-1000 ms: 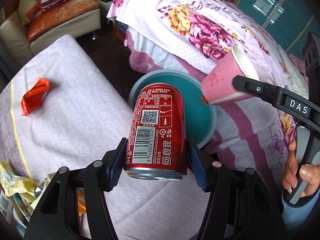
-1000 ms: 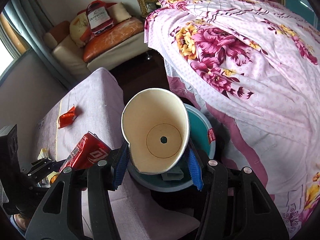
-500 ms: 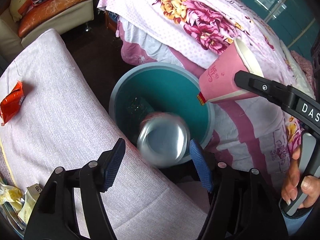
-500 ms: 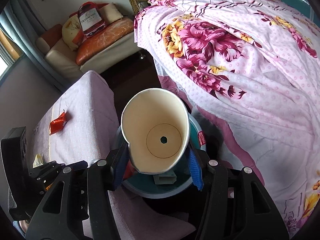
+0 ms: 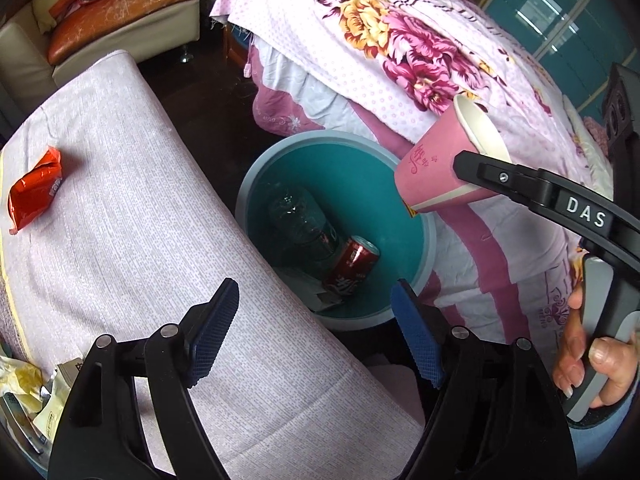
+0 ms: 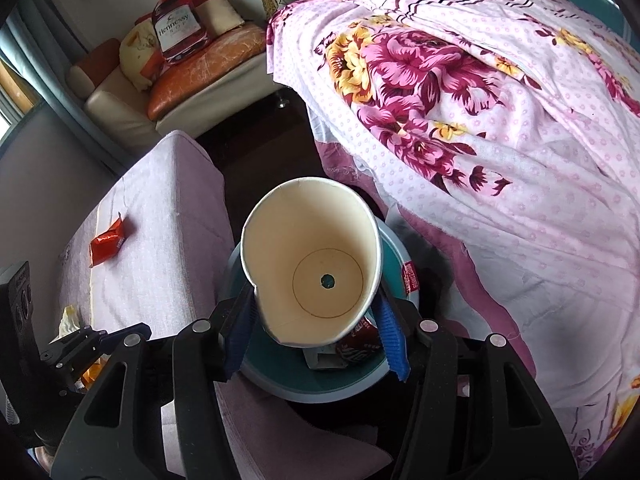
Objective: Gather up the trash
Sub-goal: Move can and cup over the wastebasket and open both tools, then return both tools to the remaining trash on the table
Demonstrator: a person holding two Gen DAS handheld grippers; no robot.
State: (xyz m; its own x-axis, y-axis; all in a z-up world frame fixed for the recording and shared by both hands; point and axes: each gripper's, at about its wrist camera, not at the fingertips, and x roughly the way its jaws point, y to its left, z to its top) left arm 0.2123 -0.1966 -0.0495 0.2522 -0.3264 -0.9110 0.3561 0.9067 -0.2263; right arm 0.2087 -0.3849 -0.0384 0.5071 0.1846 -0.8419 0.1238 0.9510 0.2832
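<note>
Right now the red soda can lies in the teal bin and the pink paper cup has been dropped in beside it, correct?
Not quite. The red soda can does lie in the teal bin, but the pink paper cup is held above it in the right gripper, as the left wrist view shows.

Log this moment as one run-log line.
left claw: open, empty | red can: in teal bin | right claw: holding paper cup over bin

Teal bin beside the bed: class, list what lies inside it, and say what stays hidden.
Inside the teal bin lie a red can, a clear plastic bottle and a flat paper scrap. Whatever lies beneath these, and the floor below the near rim, cannot be seen.
</note>
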